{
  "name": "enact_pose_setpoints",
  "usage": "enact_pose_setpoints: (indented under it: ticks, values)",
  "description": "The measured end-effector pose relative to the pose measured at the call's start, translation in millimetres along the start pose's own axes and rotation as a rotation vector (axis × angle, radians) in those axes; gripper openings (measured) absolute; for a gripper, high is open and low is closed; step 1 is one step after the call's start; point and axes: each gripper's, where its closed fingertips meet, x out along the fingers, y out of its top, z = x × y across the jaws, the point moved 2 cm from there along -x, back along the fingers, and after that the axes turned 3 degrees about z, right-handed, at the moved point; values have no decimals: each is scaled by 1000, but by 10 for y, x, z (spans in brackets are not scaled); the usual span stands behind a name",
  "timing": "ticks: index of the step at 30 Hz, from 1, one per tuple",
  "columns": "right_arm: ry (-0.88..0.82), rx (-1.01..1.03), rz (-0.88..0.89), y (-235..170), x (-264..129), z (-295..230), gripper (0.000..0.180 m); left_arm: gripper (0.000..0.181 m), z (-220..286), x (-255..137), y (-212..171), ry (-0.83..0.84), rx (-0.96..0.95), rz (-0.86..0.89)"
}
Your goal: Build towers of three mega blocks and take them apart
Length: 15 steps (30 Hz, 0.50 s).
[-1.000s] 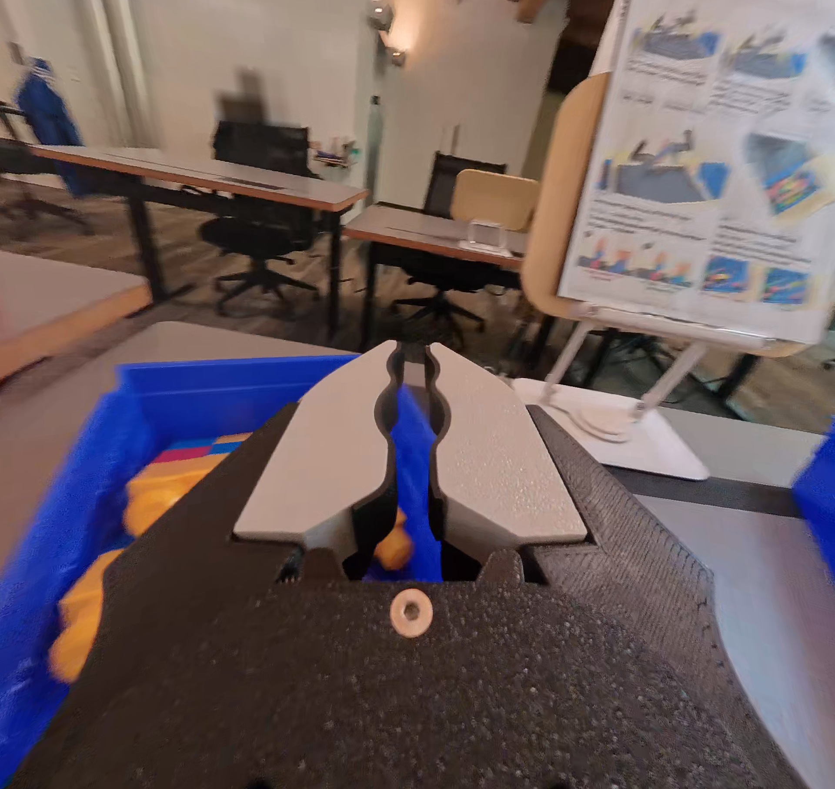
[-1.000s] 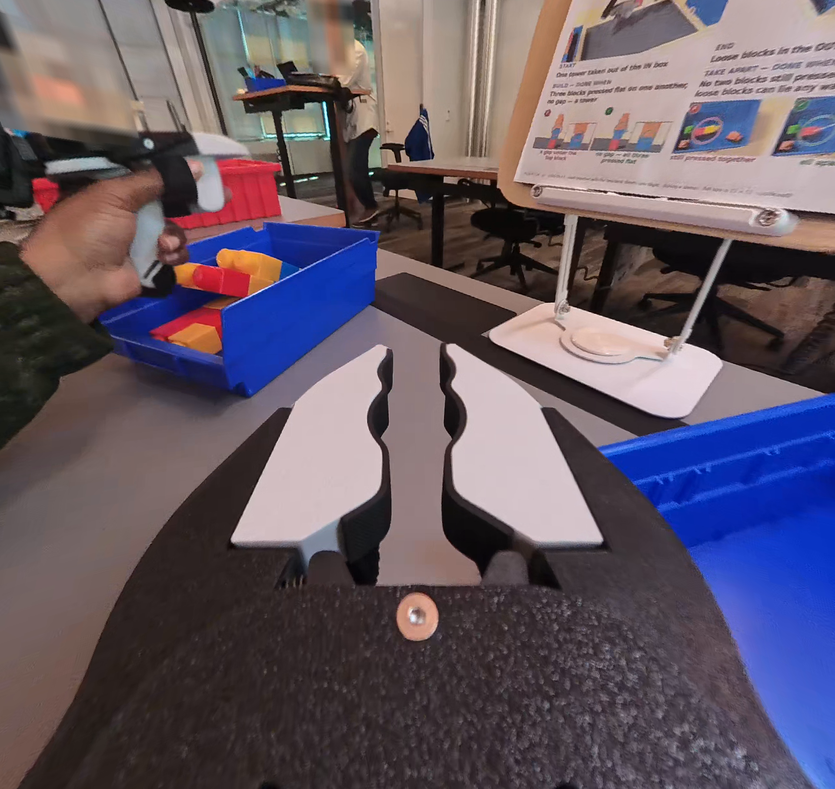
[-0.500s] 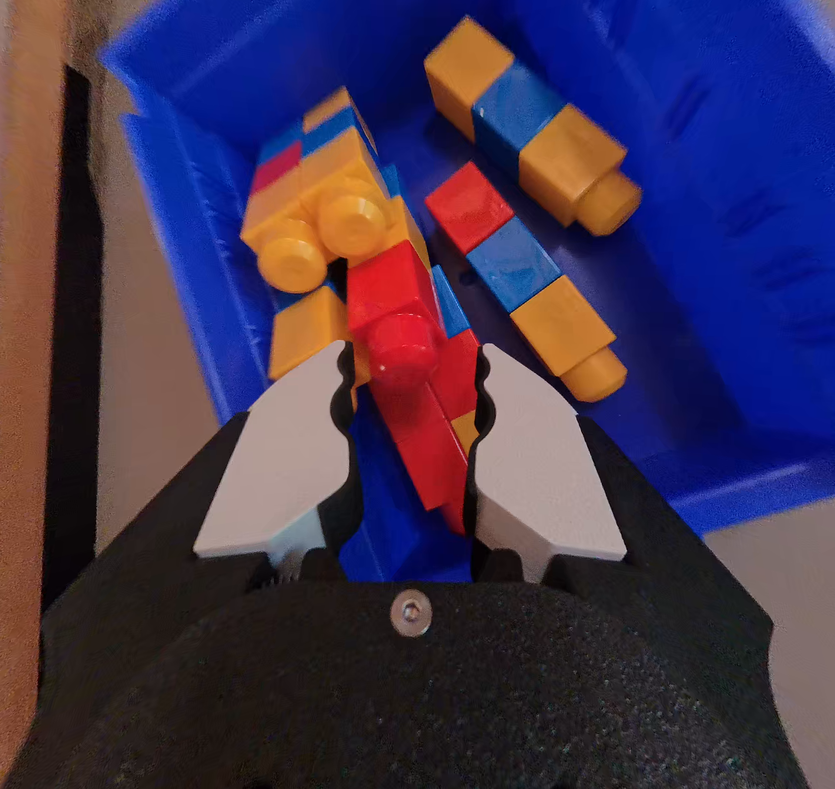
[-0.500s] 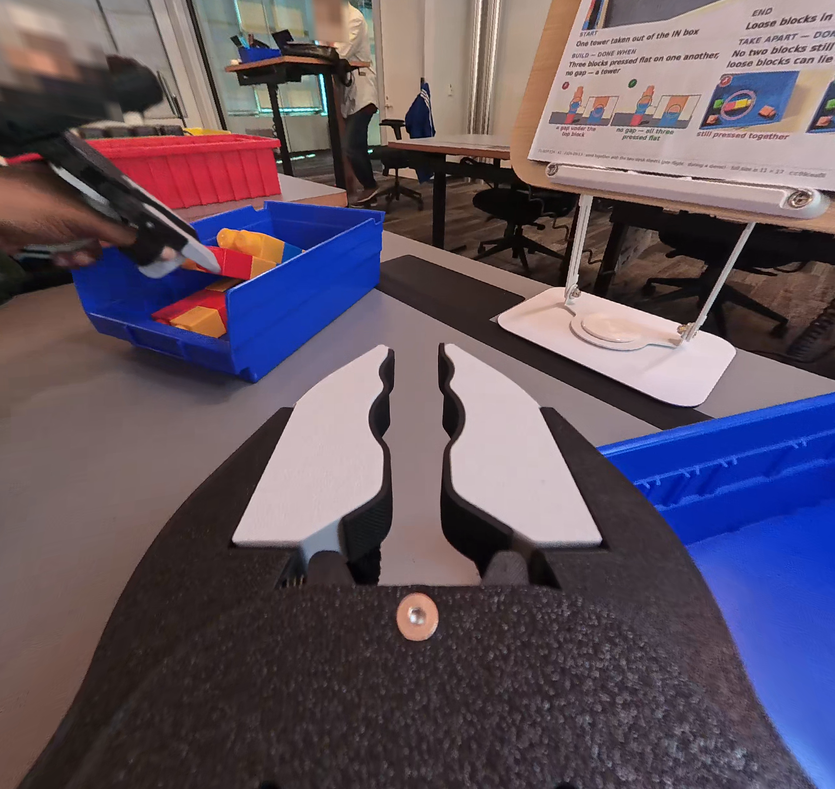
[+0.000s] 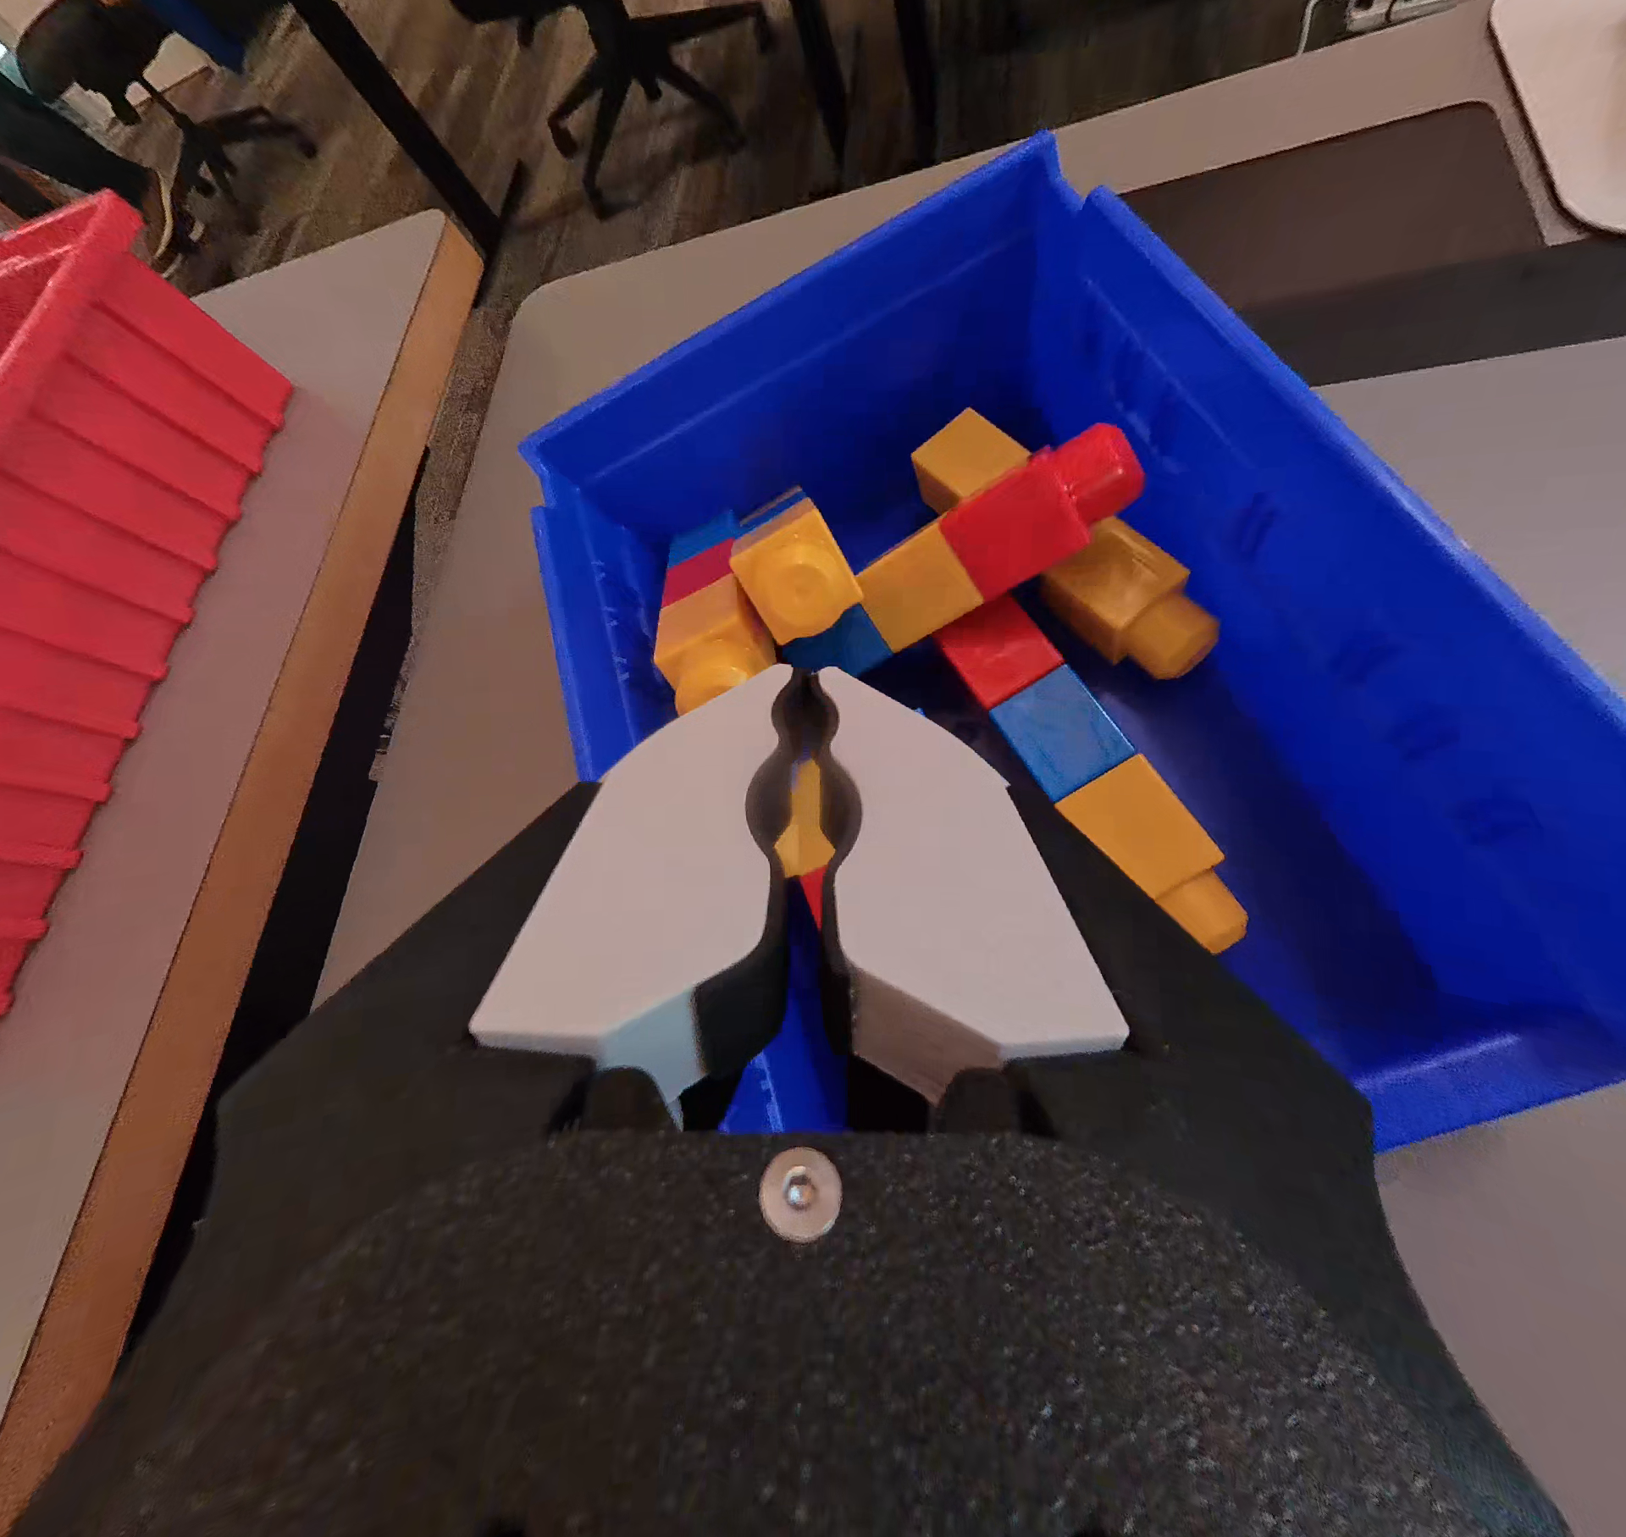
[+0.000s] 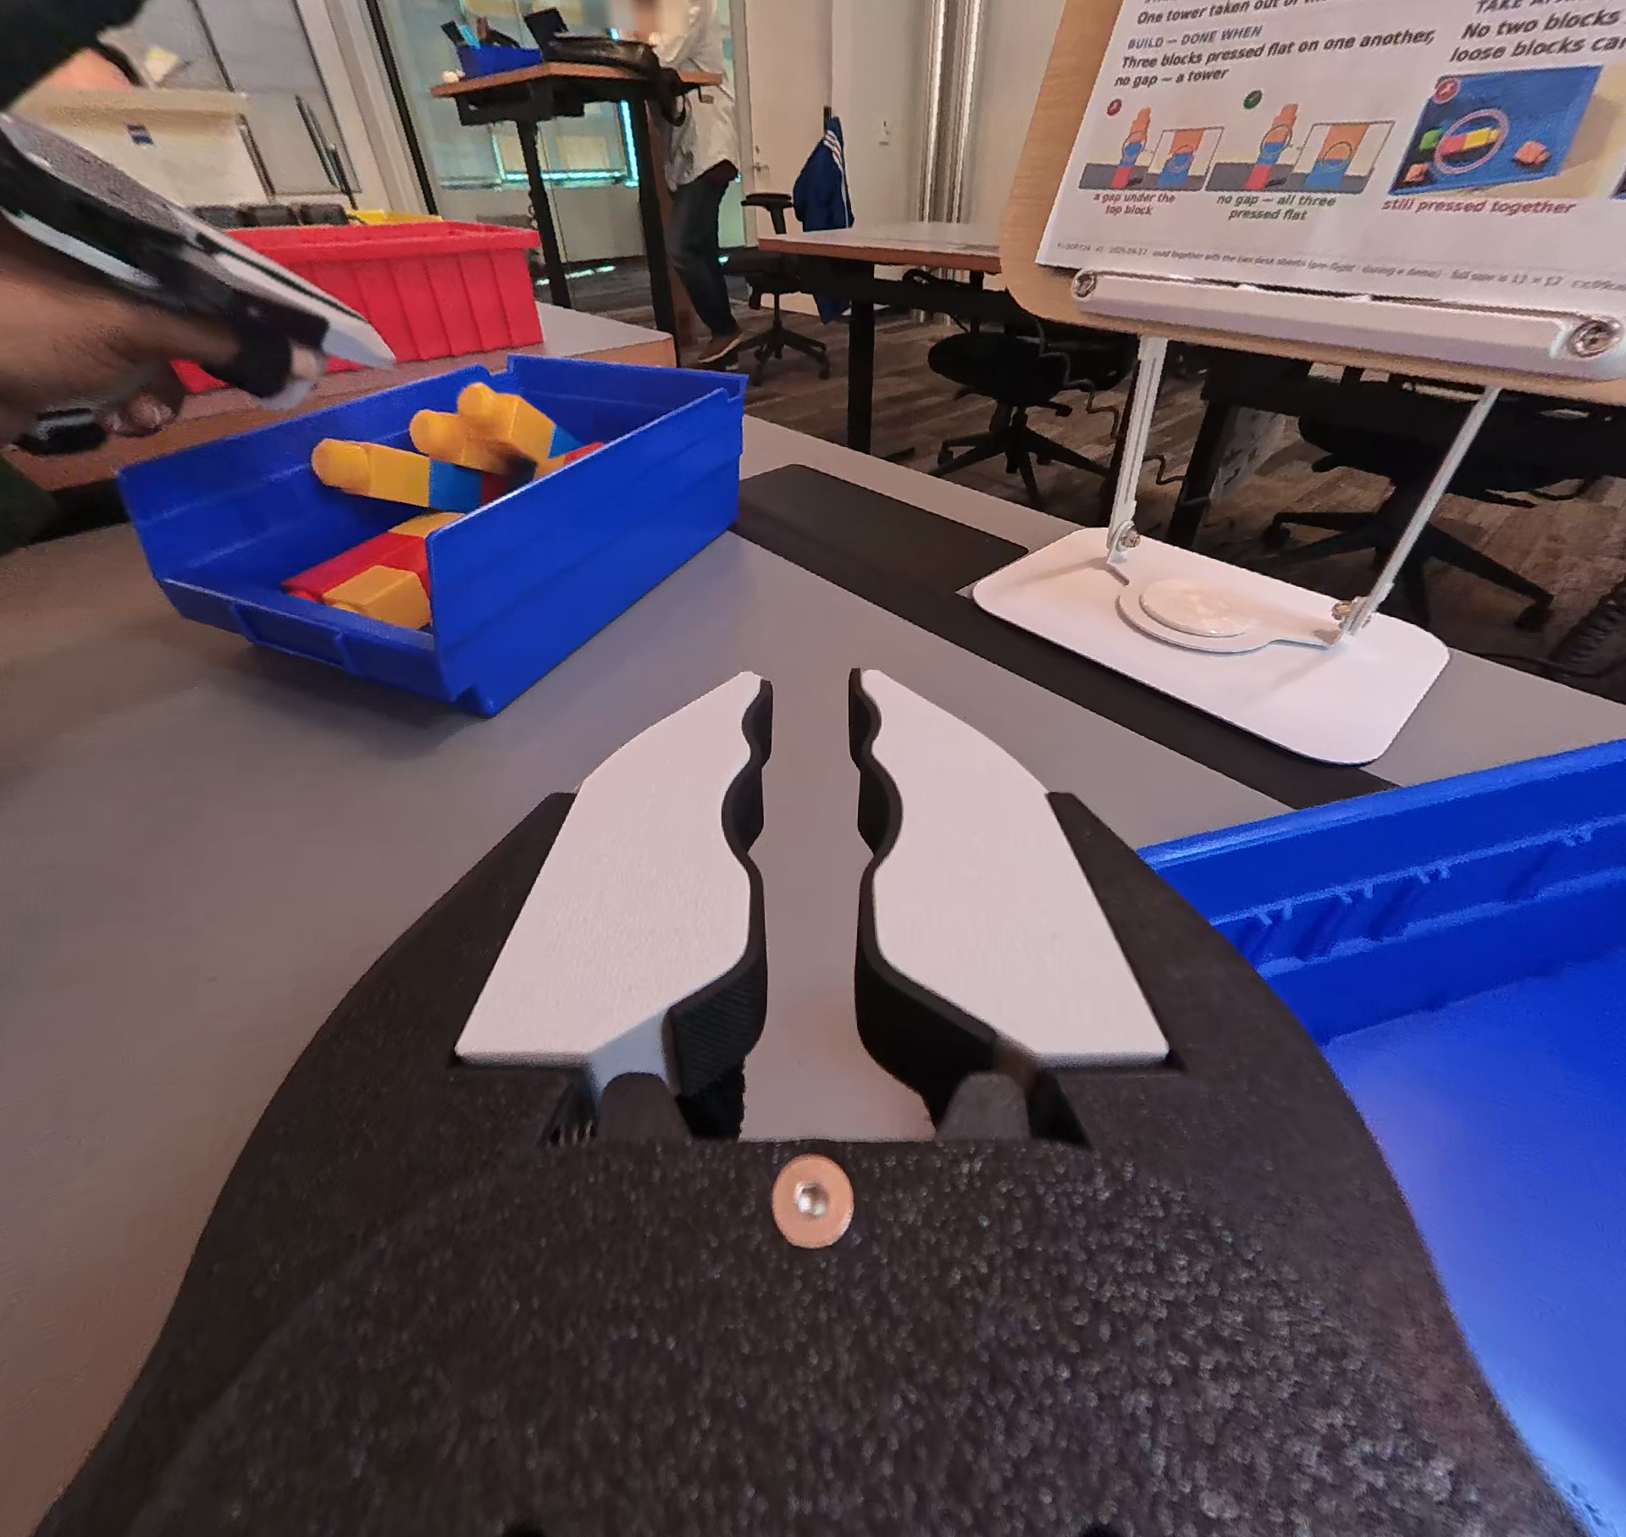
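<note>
Left gripper is hanging clenched and holding nothing over our blue bin of block towers near the desk's far-left corner, while we are keeping the right gripper slightly parted, holding nothing.

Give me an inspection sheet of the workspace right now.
Surface: grey tabletop with black mat strip.
Job's things: red, yellow and blue three-block towers lying crossed in open blue plastic bin; second blue plastic bin beside right gripper, no blocks in its visible part.
Clutter: white document stand; red ribbed plastic bin on next table.
Grippers: left gripper shut above the towers, nothing evidently held; right gripper open over the tabletop.
Cables: nothing seen on the tabletop.
Surroundings: desks, black office chairs, a standing person.
</note>
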Motion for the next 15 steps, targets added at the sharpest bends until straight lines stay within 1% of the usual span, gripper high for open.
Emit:
enact_pose_setpoints:
  ticks: [2, 4, 5, 8, 10, 12, 15]
  values:
    - [7, 0, -10, -26, 13, -19, 17, 3, -5, 4, -77, -14, 21, -48]
    - [8, -5, -18, -43, 19, -26, 16, 25, -52, -25, -174, -14, 49, -127]
    - [8, -7, -21, -48, 19, -22, 16, 32, -90, -66, -196, -25, 36, -150]
    - [3, 3, -22, -54, 10, 10, 16, 40, -289, -229, -235, -41, -54, -161]
    - [1, 25, -22, -65, 7, 34, 16, 50, -397, -335, -338, -54, -59, -204]
    - [3, 50, -24, -88, 11, 47, 16, 50, -459, -418, -440, -81, -56, -230]
    - [5, 64, -34, -121, 21, 50, 16, 41, -442, -414, -716, -157, -69, -324]
